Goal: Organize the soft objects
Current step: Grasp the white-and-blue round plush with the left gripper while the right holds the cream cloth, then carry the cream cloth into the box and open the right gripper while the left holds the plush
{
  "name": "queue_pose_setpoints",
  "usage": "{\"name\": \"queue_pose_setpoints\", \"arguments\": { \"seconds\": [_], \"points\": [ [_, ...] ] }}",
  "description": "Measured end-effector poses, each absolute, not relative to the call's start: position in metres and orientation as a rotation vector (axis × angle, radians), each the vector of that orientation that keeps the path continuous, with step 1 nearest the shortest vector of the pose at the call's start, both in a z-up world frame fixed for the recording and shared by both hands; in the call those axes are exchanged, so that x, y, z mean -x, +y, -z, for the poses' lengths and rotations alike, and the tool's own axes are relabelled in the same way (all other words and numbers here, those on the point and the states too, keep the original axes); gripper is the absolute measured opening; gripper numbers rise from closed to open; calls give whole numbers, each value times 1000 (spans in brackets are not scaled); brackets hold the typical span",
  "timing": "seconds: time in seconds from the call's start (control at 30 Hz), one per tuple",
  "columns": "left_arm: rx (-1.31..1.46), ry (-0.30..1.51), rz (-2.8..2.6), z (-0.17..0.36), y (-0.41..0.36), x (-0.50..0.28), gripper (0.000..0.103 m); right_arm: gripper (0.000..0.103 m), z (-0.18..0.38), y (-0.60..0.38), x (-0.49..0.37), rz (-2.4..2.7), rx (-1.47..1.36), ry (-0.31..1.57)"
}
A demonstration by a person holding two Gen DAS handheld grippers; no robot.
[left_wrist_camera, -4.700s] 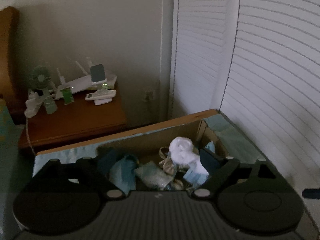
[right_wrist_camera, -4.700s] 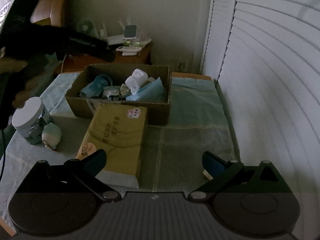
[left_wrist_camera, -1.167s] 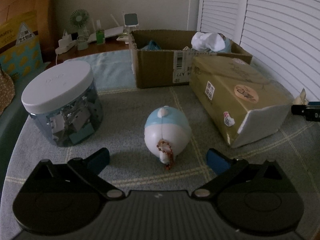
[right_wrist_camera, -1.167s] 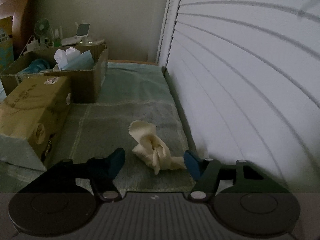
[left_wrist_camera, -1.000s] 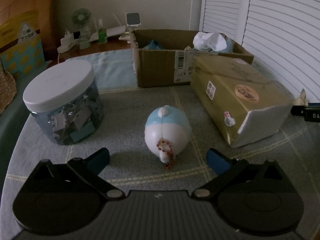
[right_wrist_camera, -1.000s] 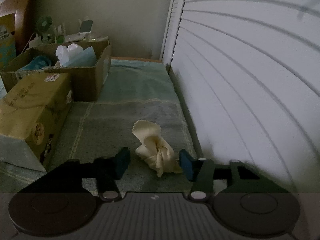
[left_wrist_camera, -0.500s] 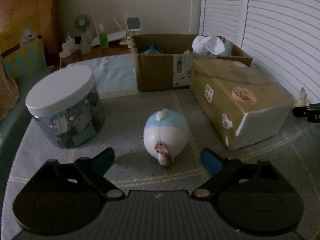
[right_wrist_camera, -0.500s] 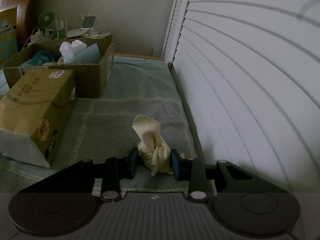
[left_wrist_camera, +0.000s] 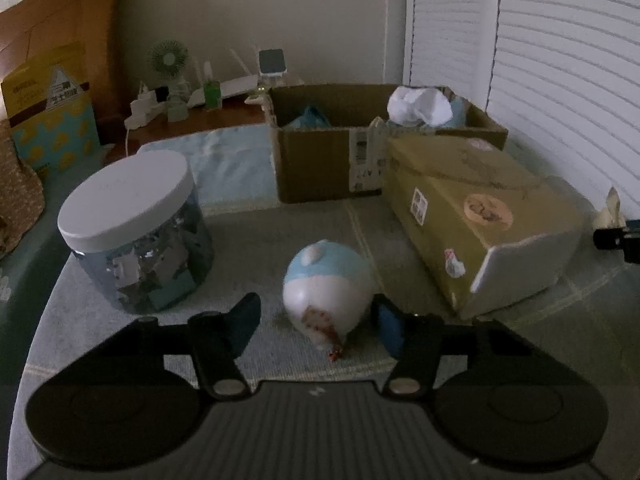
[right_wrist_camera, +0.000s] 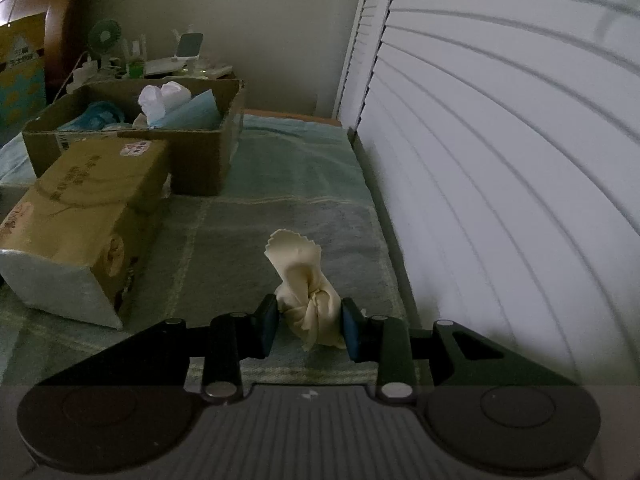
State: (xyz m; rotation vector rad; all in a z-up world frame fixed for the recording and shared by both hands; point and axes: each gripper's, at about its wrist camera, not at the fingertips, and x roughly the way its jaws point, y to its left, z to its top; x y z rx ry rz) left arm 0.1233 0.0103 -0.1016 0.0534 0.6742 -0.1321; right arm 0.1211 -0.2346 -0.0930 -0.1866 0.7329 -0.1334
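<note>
Both grippers' jaws have just been closing. The cream cloth [right_wrist_camera: 308, 300], lying on the green towel [right_wrist_camera: 280, 184] beside the shutters, is now pinched by the right gripper [right_wrist_camera: 307, 326]. The blue-and-white plush toy [left_wrist_camera: 326, 280] is flanked by the left gripper [left_wrist_camera: 316, 320], not yet squeezed.

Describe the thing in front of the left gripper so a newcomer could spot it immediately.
Start at the open cardboard box on the towel-covered surface; nearer the camera, a white-lidded clear jar and a yellow tissue pack sit apart. The egg-shaped soft toy lies between them: blue top, white belly, a small reddish charm at its near end.
</note>
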Motion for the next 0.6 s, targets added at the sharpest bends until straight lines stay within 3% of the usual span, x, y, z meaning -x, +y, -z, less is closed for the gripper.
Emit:
{"name": "queue_pose_setpoints", "arguments": {
  "seconds": [0.27, 0.37, 0.6],
  "points": [
    [-40, 652, 151, 99, 9, -126, 57, 38, 89, -233, -118, 128, 194, 731],
    [-42, 652, 168, 99, 7, -129, 44, 38, 89, -231, -116, 127, 199, 733],
    [-25, 657, 193, 97, 10, -129, 43, 38, 84, -228, -114, 123, 209, 732]
  ]
}}
